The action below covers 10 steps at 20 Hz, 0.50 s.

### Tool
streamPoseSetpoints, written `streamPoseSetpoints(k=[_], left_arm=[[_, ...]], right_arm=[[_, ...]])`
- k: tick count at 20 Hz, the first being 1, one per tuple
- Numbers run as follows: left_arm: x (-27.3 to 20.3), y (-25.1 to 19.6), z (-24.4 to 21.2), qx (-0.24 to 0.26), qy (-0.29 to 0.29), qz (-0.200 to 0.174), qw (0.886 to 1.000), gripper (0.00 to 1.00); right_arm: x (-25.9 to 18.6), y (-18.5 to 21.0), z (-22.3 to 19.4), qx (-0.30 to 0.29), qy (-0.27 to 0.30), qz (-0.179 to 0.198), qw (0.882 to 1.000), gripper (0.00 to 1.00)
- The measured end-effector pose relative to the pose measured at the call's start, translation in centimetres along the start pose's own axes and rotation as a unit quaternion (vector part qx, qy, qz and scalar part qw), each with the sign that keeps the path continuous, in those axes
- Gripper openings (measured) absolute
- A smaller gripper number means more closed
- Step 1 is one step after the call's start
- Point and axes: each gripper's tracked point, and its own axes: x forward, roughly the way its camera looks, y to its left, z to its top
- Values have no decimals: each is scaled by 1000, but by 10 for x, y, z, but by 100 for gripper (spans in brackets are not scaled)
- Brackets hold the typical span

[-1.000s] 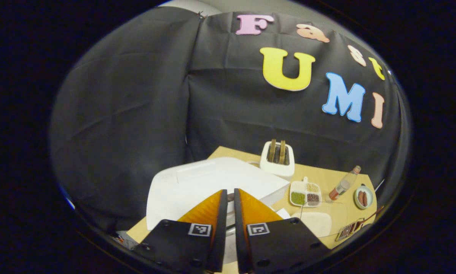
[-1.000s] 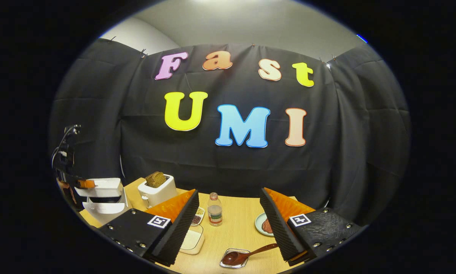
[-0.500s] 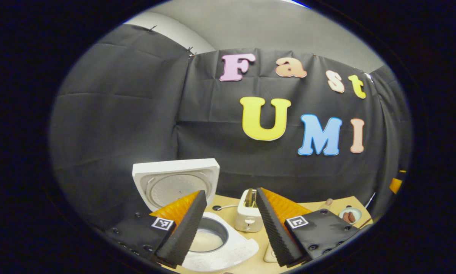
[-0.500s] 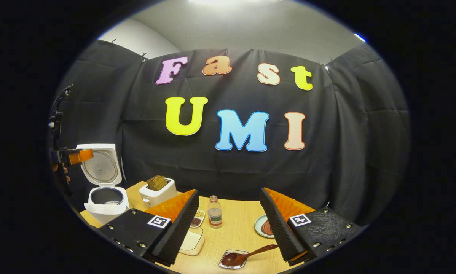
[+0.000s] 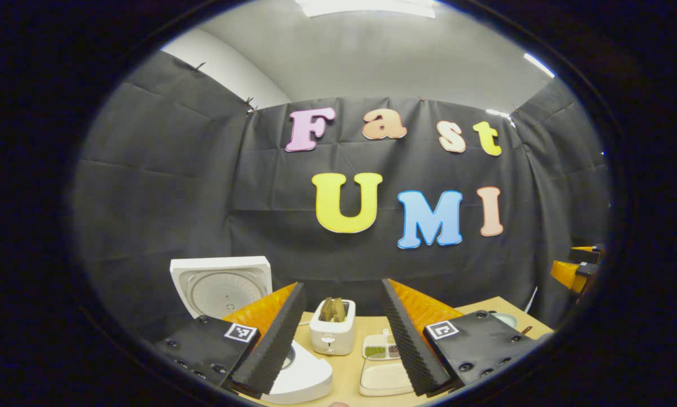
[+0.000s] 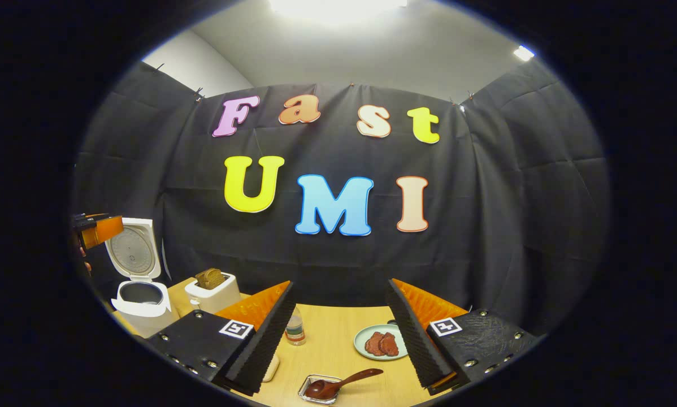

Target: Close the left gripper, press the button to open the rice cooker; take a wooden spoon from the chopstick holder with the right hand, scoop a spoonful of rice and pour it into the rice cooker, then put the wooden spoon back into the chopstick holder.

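The left gripper (image 5: 338, 333) holds its ridged fingers spread apart and empty above the wooden table (image 5: 347, 377). At 7 o'clock in its view, the white rice cooker (image 5: 302, 377) stands with its square lid (image 5: 221, 284) raised upright, ribbed round plate showing. A white toaster (image 5: 332, 333) sits between the fingers. The right gripper (image 6: 338, 333), also apart and empty, sees at 6 o'clock a glossy wooden spoon (image 6: 338, 385) lying in a small clear dish (image 6: 319, 390), a round plate (image 6: 379, 342) of meat slices, and the rice cooker's dark pot (image 6: 140, 294) at 8 o'clock.

We see a white toaster (image 6: 213, 293) w/ bread, a small bottle (image 6: 295, 328) & a plate (image 6: 362, 346) of meat on the table (image 6: 338, 333).
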Motion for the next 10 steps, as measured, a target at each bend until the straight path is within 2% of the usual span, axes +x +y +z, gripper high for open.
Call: streamPoseSetpoints(k=[3, 5, 6, 8, 9, 10], left_arm=[[0, -26, -6, 5, 12, -30, 999, 89], [0, -37, -7, 3, 13, -37, 999, 90], [0, -43, -8, 1, 13, -41, 999, 94], [0, -52, -12, -3, 21, -50, 998, 94], [0, -55, -11, -2, 23, -51, 998, 91], [0, -56, -11, 2, 26, -49, 998, 94]], right_arm=[[9, -15, -27, 3, 15, -8, 1000, 98], [14, -23, -50, 17, 36, -12, 999, 98], [17, -28, -64, 25, 50, -15, 998, 98], [24, -38, -92, 41, 76, -28, 996, 98], [29, -41, -107, 47, 91, -33, 994, 97], [33, -43, -122, 53, 106, -34, 992, 97]])
